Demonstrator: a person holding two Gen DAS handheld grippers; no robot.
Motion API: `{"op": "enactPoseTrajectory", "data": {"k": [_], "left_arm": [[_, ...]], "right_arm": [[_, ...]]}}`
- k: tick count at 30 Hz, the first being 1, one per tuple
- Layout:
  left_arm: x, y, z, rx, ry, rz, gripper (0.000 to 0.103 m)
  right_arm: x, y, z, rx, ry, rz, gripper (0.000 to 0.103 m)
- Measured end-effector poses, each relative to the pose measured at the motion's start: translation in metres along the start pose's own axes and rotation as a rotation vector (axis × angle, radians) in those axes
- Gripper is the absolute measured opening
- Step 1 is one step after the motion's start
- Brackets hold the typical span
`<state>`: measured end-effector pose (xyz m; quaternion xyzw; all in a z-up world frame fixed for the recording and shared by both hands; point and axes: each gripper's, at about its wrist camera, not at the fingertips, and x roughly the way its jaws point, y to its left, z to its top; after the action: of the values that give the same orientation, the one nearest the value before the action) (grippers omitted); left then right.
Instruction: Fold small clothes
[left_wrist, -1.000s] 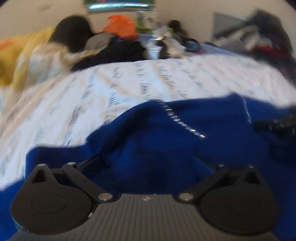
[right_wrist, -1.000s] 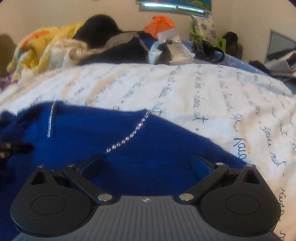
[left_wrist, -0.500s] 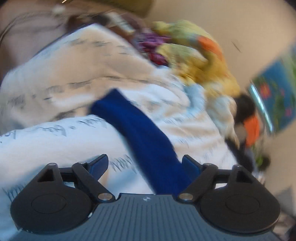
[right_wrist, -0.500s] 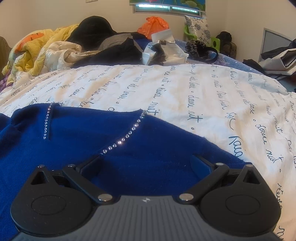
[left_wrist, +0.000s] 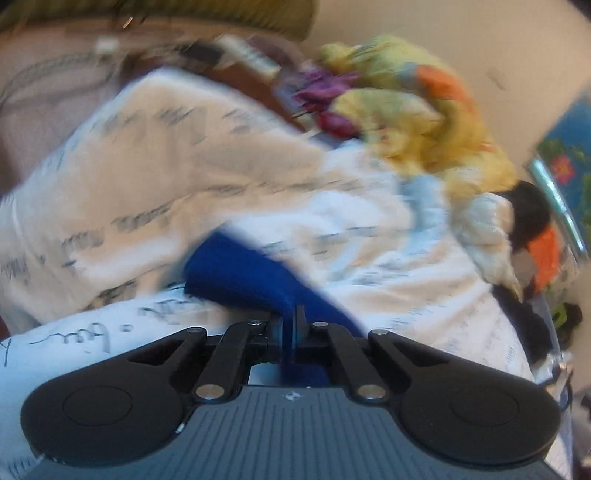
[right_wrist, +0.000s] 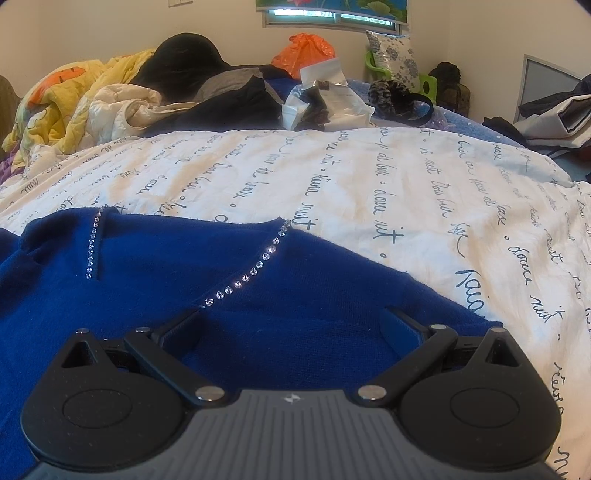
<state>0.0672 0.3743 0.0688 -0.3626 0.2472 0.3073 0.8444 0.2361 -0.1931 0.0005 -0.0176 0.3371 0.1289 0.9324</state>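
A white bed cover (right_wrist: 369, 184) printed with dark handwriting fills most of both views, and in the left wrist view it is blurred and tilted. On it lies the blue sweater (right_wrist: 184, 295), which takes the lower left and the centre of the right wrist view; its neckline, in the middle left of that frame, has two rows of small shiny stones (right_wrist: 255, 269). The sweater lies flat there, and its right edge runs down to the lower right beside the printed cover. At the top of the right wrist view, behind the cover, a heap of things is visible: a yellow blanket (right_wrist: 74, 92) at the upper left, dark clothes (right_wrist: 229, 92) near the upper centre, an orange plastic bag (right_wrist: 306, 51) and a clear package (right_wrist: 325, 99). In the left wrist view a long narrow part of the blue sweater (left_wrist: 251, 273) runs from the centre of the frame down to the gripper. The left gripper (left_wrist: 290, 321) is clenched on this blue fabric, with the cloth pinched between its fingers at the lower centre. The right gripper (right_wrist: 291, 325) is released, its fingers spread wide at the bottom of the frame, just above the sweater; whether they touch the cloth I cannot tell.
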Motion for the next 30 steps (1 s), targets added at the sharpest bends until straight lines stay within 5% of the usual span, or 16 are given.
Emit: {"op": "enactPoseTrajectory", "data": {"k": [4,6,8,11,12,13,17,22,26,27,30], "left_arm": [[-0.059,-0.119,-0.06,0.299,-0.068,-0.292,0.003],[-0.088,-0.176,-0.117,0.494,-0.07,-0.448,0.004],[-0.111,-0.223,-0.192,0.731,-0.014,-0.601,0.008],[-0.127,-0.249,-0.3,1.076,0.054,-0.672,0.067],[-0.13,-0.244,-0.32,1.119,0.043,-0.67,0.082],[-0.133,-0.236,-0.334,1.149,0.031,-0.679,0.084],[-0.134,-0.201,-0.331,1.115,0.03,-0.679,0.092],[-0.121,-0.171,-0.287,1.014,-0.007,-0.535,0.1],[-0.109,-0.154,-0.242,0.871,-0.032,-0.436,0.103],[-0.104,-0.153,-0.23,0.829,-0.036,-0.408,0.103],[-0.097,-0.147,-0.195,0.706,-0.046,-0.351,0.103]], "right_arm": [[-0.001,-0.004,0.001,0.029,-0.007,0.016,0.103],[-0.005,-0.012,0.005,0.084,-0.004,0.051,0.103],[-0.018,-0.03,0.011,0.275,-0.012,0.129,0.103],[-0.04,-0.067,0.003,0.637,-0.045,0.41,0.103],[-0.041,-0.075,-0.002,0.715,-0.021,0.496,0.103],[-0.041,-0.081,-0.007,0.756,0.016,0.542,0.103],[-0.053,-0.091,-0.023,0.763,0.096,0.527,0.103],[-0.052,-0.063,-0.023,0.633,0.207,0.514,0.103],[-0.052,-0.03,-0.017,0.441,0.216,0.406,0.099],[-0.052,-0.023,-0.014,0.408,0.215,0.372,0.083],[-0.051,-0.007,-0.007,0.293,0.245,0.287,0.008]]}}
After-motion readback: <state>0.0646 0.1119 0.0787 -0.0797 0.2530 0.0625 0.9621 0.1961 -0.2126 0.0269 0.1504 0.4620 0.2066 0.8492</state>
